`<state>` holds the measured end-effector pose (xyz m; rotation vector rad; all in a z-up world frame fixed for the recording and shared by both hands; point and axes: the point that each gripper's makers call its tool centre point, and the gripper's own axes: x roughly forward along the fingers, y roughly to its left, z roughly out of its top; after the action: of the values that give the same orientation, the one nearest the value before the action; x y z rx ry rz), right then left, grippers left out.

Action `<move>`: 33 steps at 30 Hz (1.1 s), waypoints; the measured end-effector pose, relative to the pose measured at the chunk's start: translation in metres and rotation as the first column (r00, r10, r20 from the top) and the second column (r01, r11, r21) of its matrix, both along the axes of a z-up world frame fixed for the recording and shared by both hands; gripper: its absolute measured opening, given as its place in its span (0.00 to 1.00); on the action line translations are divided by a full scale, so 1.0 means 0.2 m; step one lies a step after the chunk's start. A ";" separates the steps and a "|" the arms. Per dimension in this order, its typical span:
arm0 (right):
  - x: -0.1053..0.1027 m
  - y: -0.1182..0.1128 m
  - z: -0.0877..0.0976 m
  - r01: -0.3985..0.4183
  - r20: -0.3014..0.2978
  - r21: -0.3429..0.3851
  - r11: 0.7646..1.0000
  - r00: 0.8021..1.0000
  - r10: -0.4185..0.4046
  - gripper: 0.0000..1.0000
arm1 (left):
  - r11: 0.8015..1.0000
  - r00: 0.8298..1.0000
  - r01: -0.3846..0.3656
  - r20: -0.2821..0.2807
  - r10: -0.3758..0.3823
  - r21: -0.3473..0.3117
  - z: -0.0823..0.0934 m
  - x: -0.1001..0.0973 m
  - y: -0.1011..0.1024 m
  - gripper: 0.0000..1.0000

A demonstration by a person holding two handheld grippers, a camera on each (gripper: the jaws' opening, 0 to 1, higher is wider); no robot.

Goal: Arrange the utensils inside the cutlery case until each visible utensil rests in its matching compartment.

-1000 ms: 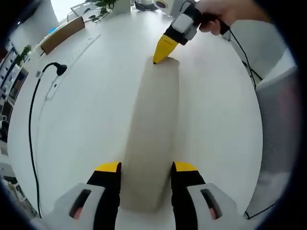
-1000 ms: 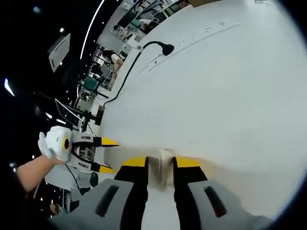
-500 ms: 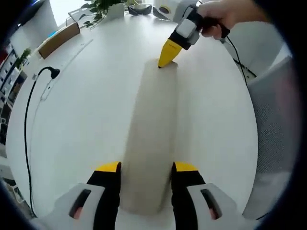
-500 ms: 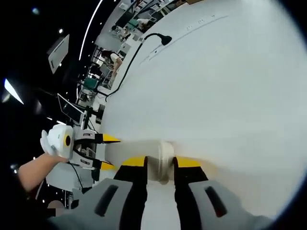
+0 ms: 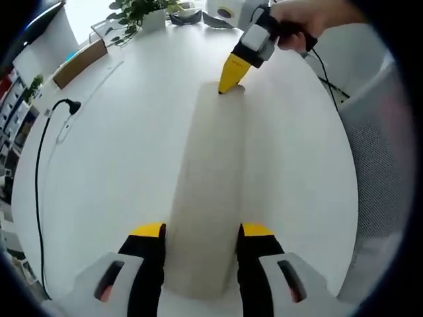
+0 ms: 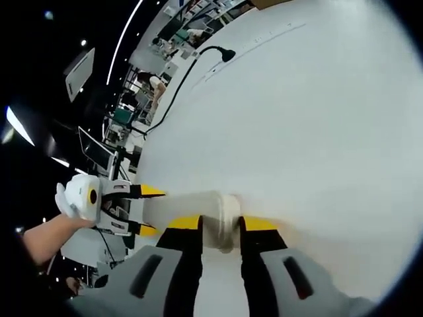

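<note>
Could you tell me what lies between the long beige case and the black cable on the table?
In the left gripper view, only bare white table lies between the cutlery case and the black cable; nothing rests on that stretch.

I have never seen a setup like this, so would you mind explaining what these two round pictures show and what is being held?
No robot here: a person holds a two-jaw gripper in each hand, and a fisheye camera rides on each, looking along its jaws. In the left gripper view, the left gripper has its jaws on either side of the near end of a long beige cutlery case lying closed on a white table. The right gripper, held by a hand, meets the far end. The right gripper view shows that gripper clamping the case's end. A black cable, a cardboard box and a plant are also on the table.
</note>
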<state>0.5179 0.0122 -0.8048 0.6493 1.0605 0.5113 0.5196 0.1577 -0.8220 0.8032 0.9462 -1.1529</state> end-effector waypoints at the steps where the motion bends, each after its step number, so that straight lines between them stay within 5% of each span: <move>1: 0.00 0.00 0.00 0.014 0.003 0.012 1.000 1.000 -0.014 0.19 | 1.000 1.000 -0.001 -0.002 0.001 0.002 0.00 0.00 0.00 0.44; 18: 0.00 -0.01 0.00 -0.004 -0.004 -0.010 1.000 1.000 0.004 0.19 | 0.999 0.999 0.034 -0.024 -0.034 0.008 0.00 0.00 -0.01 0.44; 22: 0.02 -0.02 0.00 0.095 -0.059 0.044 0.994 0.994 -0.093 0.21 | 0.999 0.999 -0.026 -0.045 0.027 0.020 0.00 0.00 0.00 0.46; 25: 0.03 -0.04 0.05 0.159 -0.065 0.125 0.979 0.986 -0.152 0.33 | 1.000 0.999 -0.017 -0.040 0.018 0.017 -0.01 -0.01 0.01 0.50; 30: 0.00 -0.04 0.14 0.104 0.011 0.087 0.991 0.994 -0.106 0.44 | 0.999 1.000 -0.019 0.023 0.020 -0.032 0.06 0.00 0.02 0.55; 33: -0.04 -0.04 0.21 -0.039 0.136 -0.030 0.999 0.990 0.043 0.43 | 0.998 0.999 -0.021 0.048 0.023 -0.051 0.16 -0.02 0.04 0.56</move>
<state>0.5099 0.0046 -0.7619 0.5607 0.9516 0.5682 0.5166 0.1660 -0.7901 0.7749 0.8803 -1.1293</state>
